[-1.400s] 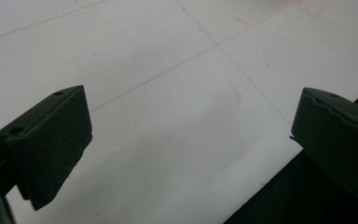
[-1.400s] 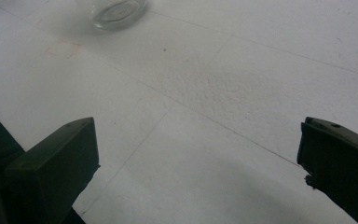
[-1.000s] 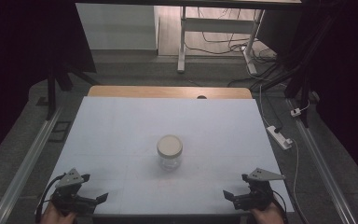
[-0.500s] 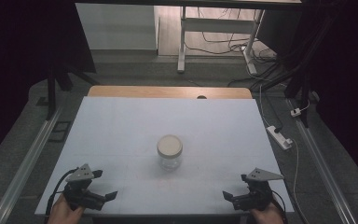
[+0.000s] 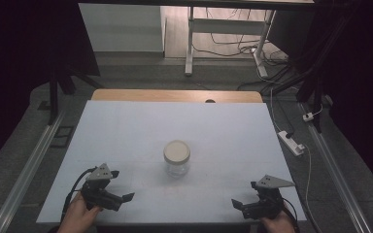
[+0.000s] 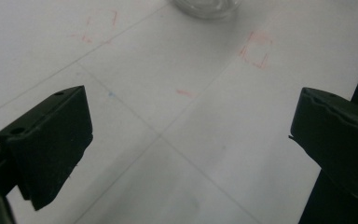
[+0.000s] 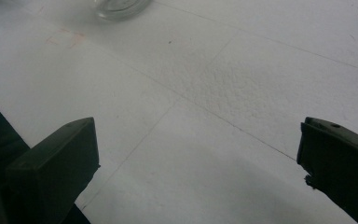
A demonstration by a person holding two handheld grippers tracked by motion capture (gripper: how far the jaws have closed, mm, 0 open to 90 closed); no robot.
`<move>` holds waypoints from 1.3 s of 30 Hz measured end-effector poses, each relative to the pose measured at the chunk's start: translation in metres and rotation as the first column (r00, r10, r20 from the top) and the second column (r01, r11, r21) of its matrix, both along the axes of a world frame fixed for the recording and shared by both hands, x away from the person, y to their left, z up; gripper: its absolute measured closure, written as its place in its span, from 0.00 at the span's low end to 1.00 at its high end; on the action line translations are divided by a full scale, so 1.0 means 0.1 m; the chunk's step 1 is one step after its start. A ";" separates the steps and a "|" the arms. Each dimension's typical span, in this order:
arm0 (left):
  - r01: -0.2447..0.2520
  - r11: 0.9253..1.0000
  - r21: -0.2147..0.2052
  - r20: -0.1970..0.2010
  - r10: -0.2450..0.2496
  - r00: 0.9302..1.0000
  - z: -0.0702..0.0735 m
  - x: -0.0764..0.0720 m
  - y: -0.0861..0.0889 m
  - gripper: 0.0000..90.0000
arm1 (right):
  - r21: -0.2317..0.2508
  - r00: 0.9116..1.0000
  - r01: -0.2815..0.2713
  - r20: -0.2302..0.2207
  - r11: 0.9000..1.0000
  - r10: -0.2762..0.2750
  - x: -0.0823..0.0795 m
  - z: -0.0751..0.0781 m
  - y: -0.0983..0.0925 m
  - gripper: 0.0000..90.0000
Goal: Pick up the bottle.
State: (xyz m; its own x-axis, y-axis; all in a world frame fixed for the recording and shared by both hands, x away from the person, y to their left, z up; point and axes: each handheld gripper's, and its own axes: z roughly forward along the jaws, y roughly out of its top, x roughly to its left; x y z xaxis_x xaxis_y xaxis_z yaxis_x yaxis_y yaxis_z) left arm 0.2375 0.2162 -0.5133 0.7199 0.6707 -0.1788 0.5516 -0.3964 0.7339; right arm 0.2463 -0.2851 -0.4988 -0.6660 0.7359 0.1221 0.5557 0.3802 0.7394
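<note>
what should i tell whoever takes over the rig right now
Left gripper: open, holding nothing, low over the near left of the table, aimed toward the jar.
Right gripper: open, holding nothing, at the near right edge.
Jar: upright at the middle of the table, pale lid on, apart from both grippers. Its glass base shows at the top of the left gripper view and the right gripper view.
Done: nothing yet; the jar is untouched.
Left: likely bring the grippers in to the jar, hold it with one and work the lid with the other.
</note>
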 end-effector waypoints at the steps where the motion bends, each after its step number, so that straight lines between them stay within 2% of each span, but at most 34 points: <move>1: 0.002 1.000 -0.002 -0.003 -0.002 1.000 0.01 0.02 -0.02 0.00 | 0.000 1.000 0.000 0.000 1.000 0.000 0.00 0.00 0.00 0.00; 6: 0.011 1.000 -0.004 -0.013 -0.011 1.000 0.02 0.12 -0.12 0.00 | -0.001 1.000 -0.002 0.001 1.000 0.002 0.00 0.00 0.00 0.00; 10: 0.030 0.999 0.022 -0.007 -0.030 1.000 0.03 0.19 -0.19 0.00 | -0.003 1.000 -0.004 -0.001 1.000 0.004 0.00 0.00 0.00 0.00; 16: 0.053 0.999 0.005 0.012 -0.053 0.999 0.07 0.31 -0.27 0.00 | -0.003 1.000 -0.003 -0.001 1.000 0.003 0.00 0.00 0.00 0.00; 20: 0.063 0.998 -0.003 0.001 -0.063 0.998 0.07 0.39 -0.33 0.00 | -0.005 1.000 -0.005 -0.001 1.000 0.005 0.00 0.00 0.01 0.00; 25: 0.083 0.996 0.017 0.000 -0.083 0.997 0.07 0.48 -0.45 0.00 | -0.005 1.000 -0.005 -0.002 1.000 0.005 0.00 0.00 0.01 0.00; 34: 0.114 0.992 0.058 0.023 -0.115 0.993 0.08 0.64 -0.65 0.00 | -0.004 1.000 -0.005 -0.004 1.000 0.005 0.00 0.00 0.00 0.00; 39: 0.122 0.991 0.058 0.023 -0.124 0.992 0.05 0.76 -0.73 0.00 | -0.005 1.000 -0.006 -0.004 1.000 0.006 0.00 0.00 0.00 0.00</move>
State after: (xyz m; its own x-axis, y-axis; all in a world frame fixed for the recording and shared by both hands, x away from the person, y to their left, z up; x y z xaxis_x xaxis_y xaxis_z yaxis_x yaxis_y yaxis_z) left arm 0.3132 0.1432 -0.5086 0.8013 0.5854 -0.1231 0.4770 -0.5012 0.7220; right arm 0.2465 -0.2846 -0.4991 -0.6696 0.7328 0.1208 0.5564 0.3872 0.7352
